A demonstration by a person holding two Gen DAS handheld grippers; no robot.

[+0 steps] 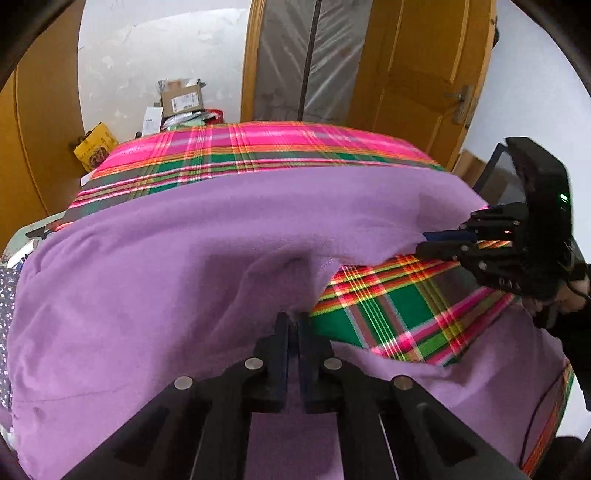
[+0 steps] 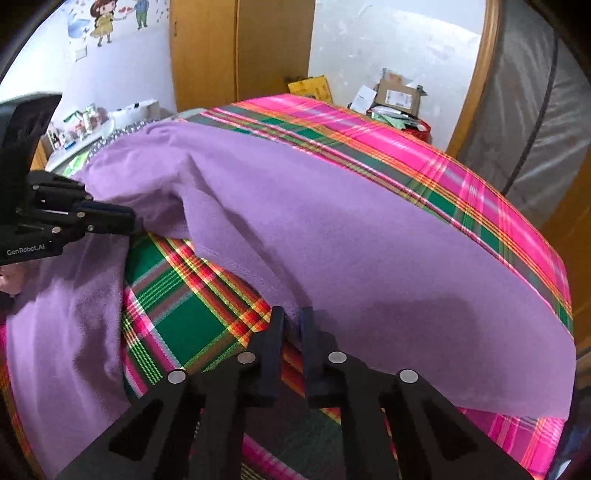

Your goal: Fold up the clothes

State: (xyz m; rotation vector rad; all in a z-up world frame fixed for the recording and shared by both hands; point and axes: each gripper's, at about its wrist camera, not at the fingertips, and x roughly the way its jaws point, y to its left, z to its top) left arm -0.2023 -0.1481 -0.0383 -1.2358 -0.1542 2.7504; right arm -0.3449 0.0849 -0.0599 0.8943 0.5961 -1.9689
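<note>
Item: purple garment (image 1: 184, 258) on plaid cloth (image 1: 406, 310). Left hand-held gripper (image 1: 293, 321) and right hand-held gripper (image 2: 293, 317) both clenched on lifted edge. I keep edge taut, hands level, corners aligned.

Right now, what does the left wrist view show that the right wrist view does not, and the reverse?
Only the left wrist view: a metal door handle on the orange wooden door, and dark dotted fabric at the left edge.

Only the right wrist view: a cartoon wall sticker and a cluttered white shelf.

Both: the purple fleece garment on the pink-and-green plaid cloth, the left gripper and right gripper each shut on the garment's edge, and an open cardboard box.
</note>
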